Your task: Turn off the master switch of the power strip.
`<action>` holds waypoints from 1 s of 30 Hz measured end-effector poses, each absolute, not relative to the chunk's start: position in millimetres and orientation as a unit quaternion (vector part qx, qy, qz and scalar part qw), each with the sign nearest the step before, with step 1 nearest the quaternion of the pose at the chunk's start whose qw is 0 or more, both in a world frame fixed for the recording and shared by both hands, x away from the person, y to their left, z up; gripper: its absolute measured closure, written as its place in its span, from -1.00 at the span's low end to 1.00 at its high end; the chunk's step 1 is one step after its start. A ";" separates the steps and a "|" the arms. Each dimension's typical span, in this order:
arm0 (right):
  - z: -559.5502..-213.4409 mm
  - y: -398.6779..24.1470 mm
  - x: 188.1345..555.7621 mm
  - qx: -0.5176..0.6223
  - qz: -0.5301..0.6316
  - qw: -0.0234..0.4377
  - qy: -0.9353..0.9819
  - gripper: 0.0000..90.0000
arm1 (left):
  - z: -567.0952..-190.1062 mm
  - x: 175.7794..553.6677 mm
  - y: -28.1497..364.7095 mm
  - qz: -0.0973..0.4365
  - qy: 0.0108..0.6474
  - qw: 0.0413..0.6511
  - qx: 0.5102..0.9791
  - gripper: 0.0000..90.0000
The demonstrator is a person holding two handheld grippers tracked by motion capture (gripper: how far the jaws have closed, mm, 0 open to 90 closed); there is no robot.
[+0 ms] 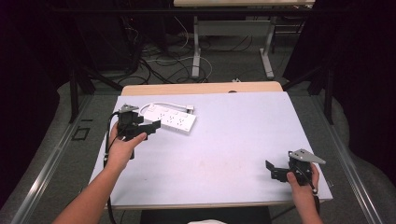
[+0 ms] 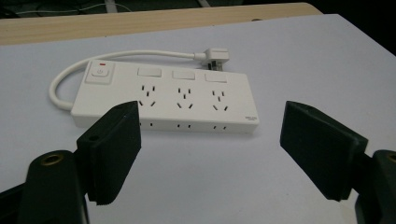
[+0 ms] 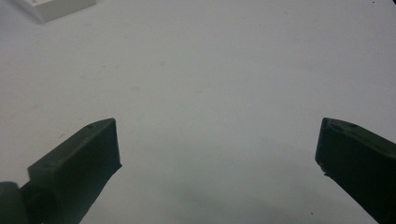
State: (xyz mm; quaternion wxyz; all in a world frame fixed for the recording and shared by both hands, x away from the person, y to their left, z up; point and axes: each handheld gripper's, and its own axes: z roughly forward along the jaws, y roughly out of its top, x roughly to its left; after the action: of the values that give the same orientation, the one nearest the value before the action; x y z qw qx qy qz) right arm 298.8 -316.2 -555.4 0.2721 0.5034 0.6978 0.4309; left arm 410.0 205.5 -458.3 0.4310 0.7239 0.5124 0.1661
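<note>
Currently, a white power strip (image 1: 169, 117) is seen lying flat on the white counter (image 1: 224, 140), toward its far left part, with its cord (image 2: 70, 77) looped behind it and the plug (image 2: 214, 57) resting just beyond its far edge. The left tool (image 1: 152, 127) is held just beside the strip's near end, jaws spread wide and empty; contact cannot be told. The right tool (image 1: 271, 170) is held near the counter's near right corner, well apart from the strip, jaws likewise released, nothing gripped.
</note>
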 end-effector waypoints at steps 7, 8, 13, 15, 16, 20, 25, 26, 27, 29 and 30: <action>-555.5 -316.1 299.3 0.502 0.431 0.268 0.700 -1.00 | -456.4 425.1 209.7 0.159 0.531 0.426 0.715 -0.54; -554.9 -316.7 298.9 0.506 0.425 0.266 0.702 -1.00 | -456.0 427.2 209.2 0.161 0.533 0.431 0.710 -0.54; -556.9 -315.1 300.5 0.506 0.431 0.264 0.699 -1.00 | -450.2 436.0 206.5 0.166 0.529 0.435 0.710 -0.52; -557.9 -313.9 301.4 0.505 0.431 0.268 0.699 -1.00 | -448.8 439.3 203.7 0.166 0.526 0.436 0.711 -0.52; -558.2 -312.9 301.9 0.503 0.430 0.264 0.702 -1.00 | -448.5 441.4 202.6 0.170 0.523 0.435 0.713 -0.52; -559.1 -311.3 302.4 0.502 0.427 0.265 0.704 -1.00 | -446.6 448.0 198.7 0.171 0.525 0.429 0.715 -0.51; -560.4 -310.0 301.4 0.503 0.424 0.264 0.705 -1.00 | -443.7 457.0 199.0 0.169 0.529 0.437 0.707 -0.46; -561.0 -309.2 300.8 0.507 0.424 0.266 0.702 -1.00 | -443.5 458.7 199.1 0.171 0.534 0.441 0.701 -0.43; -560.6 -310.3 300.1 0.504 0.423 0.264 0.705 -1.00 | -443.3 460.7 199.8 0.173 0.536 0.444 0.697 -0.41; -559.9 -310.5 298.8 0.506 0.424 0.265 0.703 -1.00 | -442.8 465.9 199.9 0.175 0.537 0.440 0.698 -0.37; -559.8 -310.7 298.5 0.506 0.425 0.265 0.702 -1.00 | -441.6 468.4 200.8 0.169 0.536 0.433 0.704 -0.37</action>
State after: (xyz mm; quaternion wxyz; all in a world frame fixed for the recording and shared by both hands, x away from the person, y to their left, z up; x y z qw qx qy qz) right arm 298.5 -310.7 -559.8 0.2650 0.5064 0.7018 0.4252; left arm 468.4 200.8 -441.6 0.4331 0.7042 0.5365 0.1694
